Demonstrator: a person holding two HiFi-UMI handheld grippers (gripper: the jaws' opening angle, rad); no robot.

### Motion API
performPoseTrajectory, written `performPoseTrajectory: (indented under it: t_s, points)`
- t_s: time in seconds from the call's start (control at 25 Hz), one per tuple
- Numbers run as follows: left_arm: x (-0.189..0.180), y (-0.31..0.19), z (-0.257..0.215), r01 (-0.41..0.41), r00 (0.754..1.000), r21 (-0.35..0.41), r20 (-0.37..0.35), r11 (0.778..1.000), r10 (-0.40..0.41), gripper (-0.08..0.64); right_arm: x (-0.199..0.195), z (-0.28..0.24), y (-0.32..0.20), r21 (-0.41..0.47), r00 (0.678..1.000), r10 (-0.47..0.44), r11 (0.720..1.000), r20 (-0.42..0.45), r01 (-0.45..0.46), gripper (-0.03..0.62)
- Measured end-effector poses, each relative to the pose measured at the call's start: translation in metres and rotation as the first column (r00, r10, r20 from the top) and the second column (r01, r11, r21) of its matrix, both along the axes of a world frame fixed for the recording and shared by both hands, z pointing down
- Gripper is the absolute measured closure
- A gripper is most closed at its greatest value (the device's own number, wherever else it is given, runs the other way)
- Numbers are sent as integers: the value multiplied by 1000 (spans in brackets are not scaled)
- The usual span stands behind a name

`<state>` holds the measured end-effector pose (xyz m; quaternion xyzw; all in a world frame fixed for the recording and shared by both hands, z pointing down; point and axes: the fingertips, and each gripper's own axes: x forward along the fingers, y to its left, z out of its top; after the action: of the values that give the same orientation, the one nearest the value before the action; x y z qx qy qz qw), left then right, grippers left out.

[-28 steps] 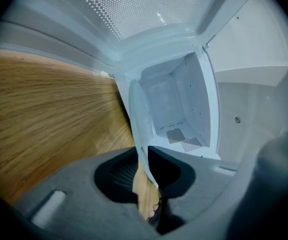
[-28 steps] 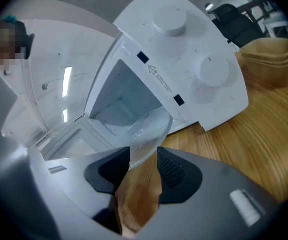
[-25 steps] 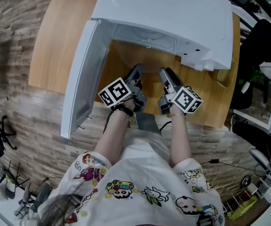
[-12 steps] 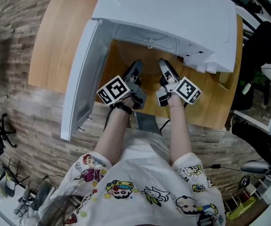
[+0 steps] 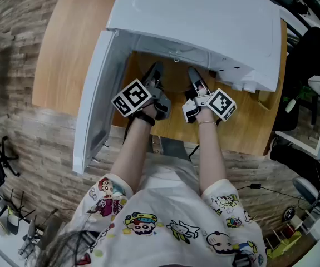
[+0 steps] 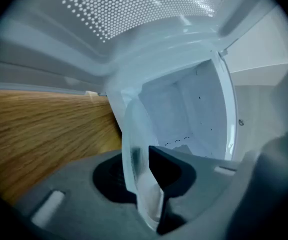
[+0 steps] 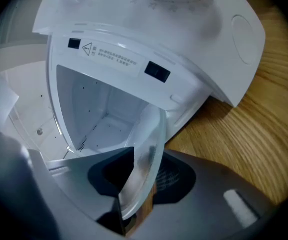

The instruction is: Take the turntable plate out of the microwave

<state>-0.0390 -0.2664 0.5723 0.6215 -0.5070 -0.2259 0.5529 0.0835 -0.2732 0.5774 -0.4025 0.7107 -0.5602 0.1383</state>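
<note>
The clear glass turntable plate sticks out of the open white microwave over the wooden table. My left gripper reaches to its left rim and my right gripper to its right rim. In the left gripper view the plate's rim stands between the closing jaws of the left gripper. In the right gripper view the rim lies between the closing jaws of the right gripper, and a strip of wood still shows beside the glass.
The microwave door hangs open to the left, close beside my left gripper. The control panel juts out on the right. Behind the plate is the white cavity. Brick-patterned floor lies below the table edge.
Both grippers have moved forward from the table's front edge to the microwave opening. The right gripper has rolled, and its marker cube now sits more upright.
</note>
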Motion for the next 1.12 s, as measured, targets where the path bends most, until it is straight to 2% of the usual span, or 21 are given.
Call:
performPoseTrajectory:
  t_s: [0.04,0.24,0.36,0.84,1.12]
  points:
    - [-1,0,0,1,1000,-3,-1,1000,-1,488,0,1,0,-12,1000,8,1000,12,-8,496]
    - [-4,1,-1,7,1000,0,-27,1000,-7,500,-1,1,2,-80,991,43,996,124,-33,512]
    - [-4,3,-1,1,1000,-7,-29,1000,-1,502,-2,-1,3,-85,986,56,995,159,-43,517]
    - [-2,22,-4,-36,999,17,-30,999,37,506,1,-10,26,-28,968,110,994,227,-107,529]
    - [4,50,-13,-7,999,31,-38,1000,9,506,8,-20,51,-8,973,67,998,219,-67,525]
